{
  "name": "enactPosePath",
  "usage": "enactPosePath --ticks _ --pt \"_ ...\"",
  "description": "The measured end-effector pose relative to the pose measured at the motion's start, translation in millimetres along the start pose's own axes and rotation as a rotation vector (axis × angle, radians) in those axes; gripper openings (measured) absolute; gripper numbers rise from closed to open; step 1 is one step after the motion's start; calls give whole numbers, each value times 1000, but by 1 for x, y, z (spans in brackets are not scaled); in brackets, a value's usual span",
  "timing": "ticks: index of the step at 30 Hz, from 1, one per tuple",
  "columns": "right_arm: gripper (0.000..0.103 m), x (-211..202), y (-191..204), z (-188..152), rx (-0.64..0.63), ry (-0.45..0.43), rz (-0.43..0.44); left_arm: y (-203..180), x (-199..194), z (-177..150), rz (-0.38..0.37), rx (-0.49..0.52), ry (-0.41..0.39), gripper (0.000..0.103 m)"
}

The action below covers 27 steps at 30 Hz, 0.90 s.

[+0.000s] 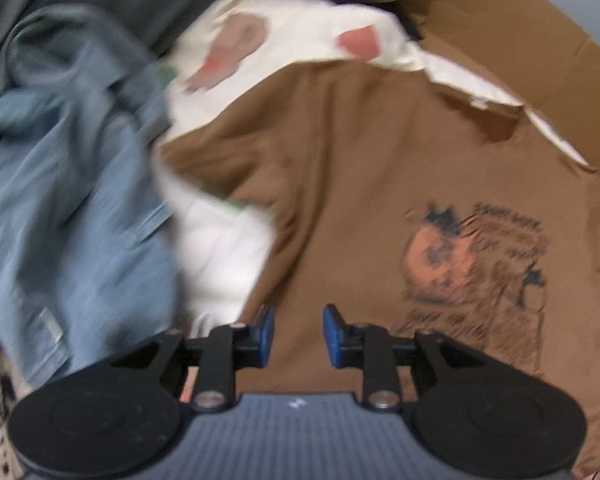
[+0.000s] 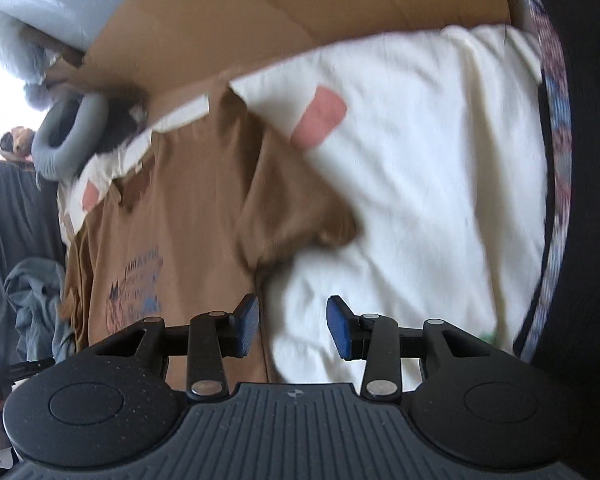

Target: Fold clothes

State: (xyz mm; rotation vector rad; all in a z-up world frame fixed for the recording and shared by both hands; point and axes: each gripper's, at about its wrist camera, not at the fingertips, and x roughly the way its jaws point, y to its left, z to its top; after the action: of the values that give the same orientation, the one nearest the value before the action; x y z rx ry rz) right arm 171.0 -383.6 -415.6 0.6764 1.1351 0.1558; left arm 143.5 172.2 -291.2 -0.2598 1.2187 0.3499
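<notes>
A brown T-shirt with a printed graphic lies spread flat on a white bedsheet. My left gripper is open and empty, just above the shirt's lower body near its left side edge. In the right wrist view the same shirt lies with one sleeve spread out on the sheet. My right gripper is open and empty, over the shirt's side edge where it meets the sheet.
A crumpled blue-grey garment lies left of the shirt; it also shows in the right wrist view. A cardboard box stands behind the bed, seen too in the right wrist view. A grey neck pillow and a patterned blanket edge border the sheet.
</notes>
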Motion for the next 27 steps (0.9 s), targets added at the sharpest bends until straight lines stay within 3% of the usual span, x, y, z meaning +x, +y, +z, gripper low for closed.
enactPosePath --ticks 5,12,22,27 --pt "44 -3 0 14 -1 -98 -19 -49 11 28 -60 71 -31 31" --pt "44 12 -7 31 27 -155 -39 -112 27 57 -191 174 -31 36" --pt "43 49 -13 41 48 -137 -63 -179 33 83 -254 248 -82 44" --pt "44 68 -10 43 -3 -93 -99 -207 54 74 -318 219 -99 46"
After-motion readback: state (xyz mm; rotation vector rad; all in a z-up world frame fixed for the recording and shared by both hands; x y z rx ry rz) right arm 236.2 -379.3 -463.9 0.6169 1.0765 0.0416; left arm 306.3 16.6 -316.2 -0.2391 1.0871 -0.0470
